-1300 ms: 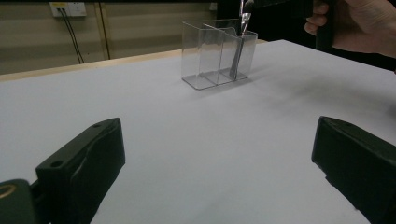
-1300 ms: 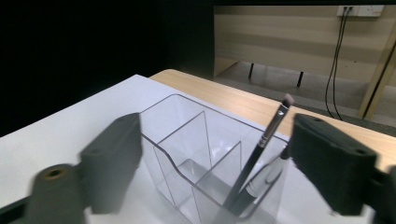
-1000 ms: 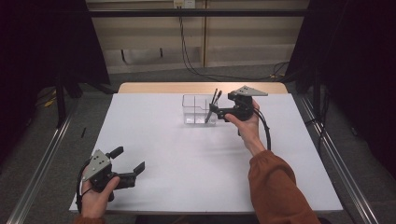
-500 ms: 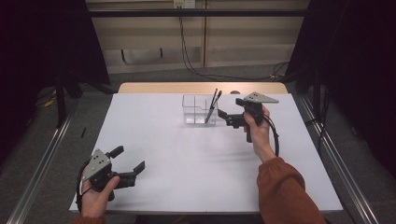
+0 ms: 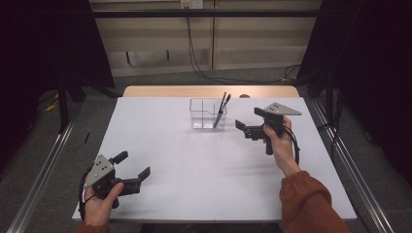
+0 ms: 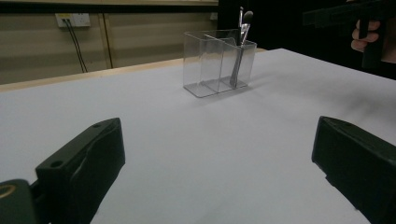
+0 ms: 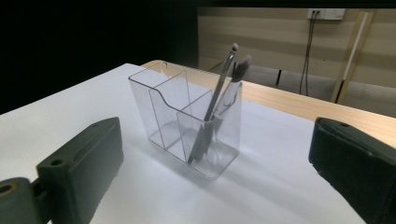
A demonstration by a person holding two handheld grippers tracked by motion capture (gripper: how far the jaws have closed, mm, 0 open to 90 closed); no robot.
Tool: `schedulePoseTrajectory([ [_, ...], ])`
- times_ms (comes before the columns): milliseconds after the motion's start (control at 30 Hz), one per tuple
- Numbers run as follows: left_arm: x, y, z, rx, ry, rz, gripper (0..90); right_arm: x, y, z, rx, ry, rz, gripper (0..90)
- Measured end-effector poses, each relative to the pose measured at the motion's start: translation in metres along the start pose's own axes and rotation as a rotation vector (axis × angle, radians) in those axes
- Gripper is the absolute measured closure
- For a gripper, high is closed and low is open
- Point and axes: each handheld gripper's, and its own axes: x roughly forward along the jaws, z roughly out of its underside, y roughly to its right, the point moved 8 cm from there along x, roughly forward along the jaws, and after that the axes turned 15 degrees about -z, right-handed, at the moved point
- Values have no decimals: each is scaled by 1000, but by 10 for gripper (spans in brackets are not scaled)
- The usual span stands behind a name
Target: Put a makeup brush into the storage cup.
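Lab-like recording space, white table [image 5: 194, 165], black curtains [image 5: 43, 43], floor rails [image 5: 43, 160], trailing wall cables [image 5: 194, 53]

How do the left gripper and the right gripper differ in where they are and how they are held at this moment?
The left gripper sits low at the table's near left corner, far from the clear organizer; the right gripper is raised on the far right, just beside that organizer. The left gripper points across bare table; the right gripper points at the organizer holding two brushes. Both have jaws wide apart and hold nothing.
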Motion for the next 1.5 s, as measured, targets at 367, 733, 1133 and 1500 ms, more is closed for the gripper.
schedulePoseTrajectory([
  [367, 0, 0, 1, 3, -2, -5, 25, -26, -2, 8, -2, 11, 30, 8],
  [733, 2, -1, 1, 3, -9, -5, 25, -53, -6, 21, 3, 14, 55, 9],
  [1133, -1, -2, 1, 2, -4, -9, 25, -75, -15, 29, 2, 25, 63, 8],
  [1500, 0, -2, 2, 5, -8, -11, 25, -93, -24, 44, 4, 19, 67, 8],
])
